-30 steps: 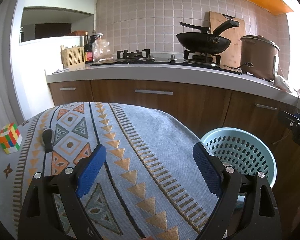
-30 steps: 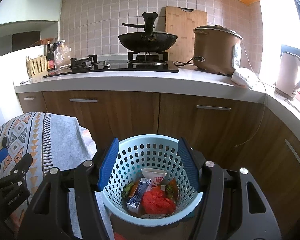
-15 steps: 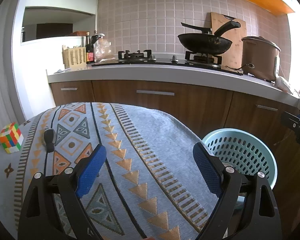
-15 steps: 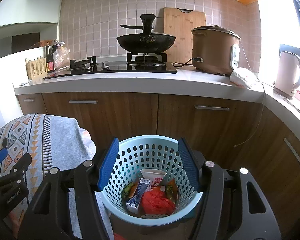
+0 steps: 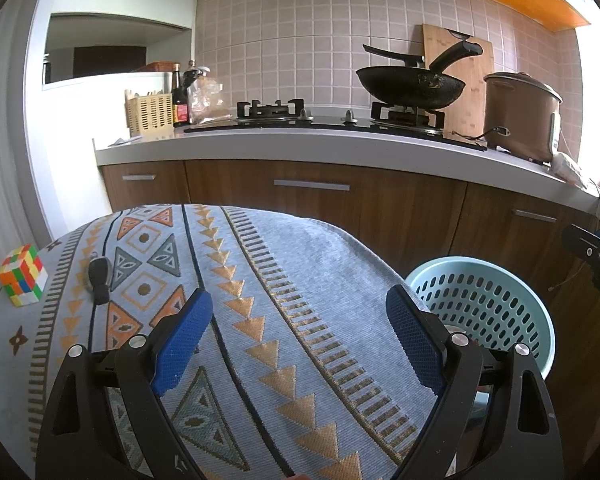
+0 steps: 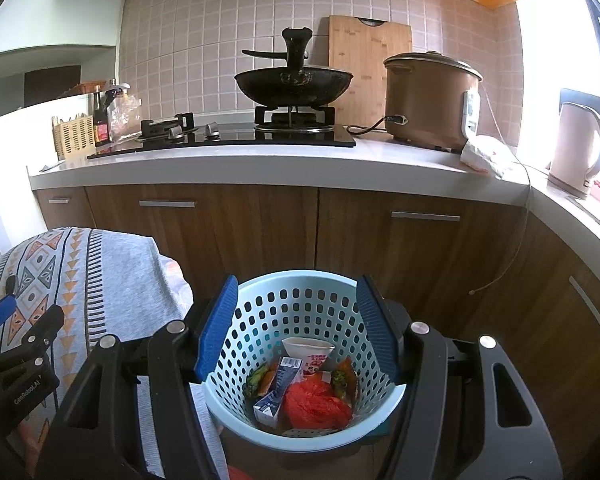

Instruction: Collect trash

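Observation:
A light blue perforated basket (image 6: 300, 312) stands on the floor beside the table. It holds a red crumpled bag (image 6: 314, 404), a white paper cup (image 6: 308, 350), a small carton (image 6: 276, 392) and snack wrappers. My right gripper (image 6: 298, 292) hovers above the basket, open, with nothing between its blue pads. Over the patterned tablecloth (image 5: 260, 280) my left gripper (image 5: 298, 308) is open too and holds nothing. From the left wrist view the basket (image 5: 484, 304) shows at the right, below the table's edge.
On the cloth at the left lie a colourful puzzle cube (image 5: 22, 280) and a small black object (image 5: 99, 280). Behind runs a kitchen counter (image 6: 260, 172) with a wok (image 6: 294, 86), a rice cooker (image 6: 432, 100) and a kettle (image 6: 576, 148). Brown cabinets (image 6: 260, 232) stand close behind the basket.

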